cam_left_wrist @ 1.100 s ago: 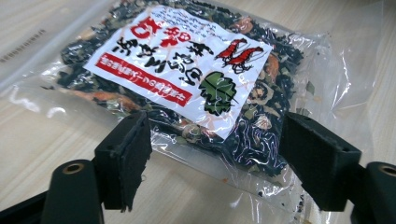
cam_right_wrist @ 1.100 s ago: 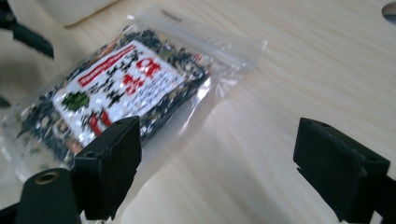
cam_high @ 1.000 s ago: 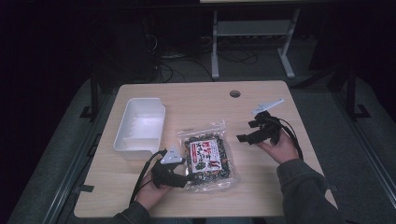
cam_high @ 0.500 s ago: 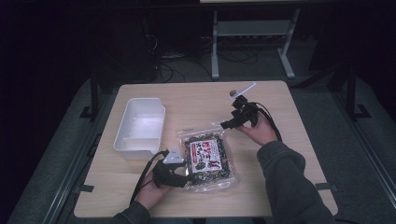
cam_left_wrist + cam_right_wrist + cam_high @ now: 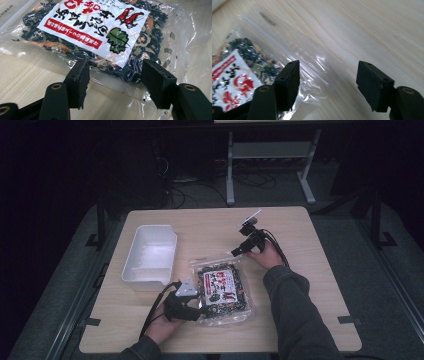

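A clear plastic bag of dark dried seaweed with a white and red label [image 5: 223,290] lies flat near the table's front middle. My left gripper [image 5: 196,308] sits at the bag's near left corner, open, its jaws straddling the bag's clear edge [image 5: 110,80]. My right gripper [image 5: 237,252] hovers at the bag's far right corner, also open, with the bag's clear sealed top [image 5: 312,67] just ahead of its jaws and nothing between them.
A white rectangular tub [image 5: 150,254] stands empty to the left of the bag. The wooden table [image 5: 310,265] has a small round hole near its far edge. Dark floor and a metal stand [image 5: 270,165] lie beyond the table.
My right gripper has swung left and toward me, from the table's right side down to the bag's far right corner. The left gripper has stayed at the bag's near left corner.
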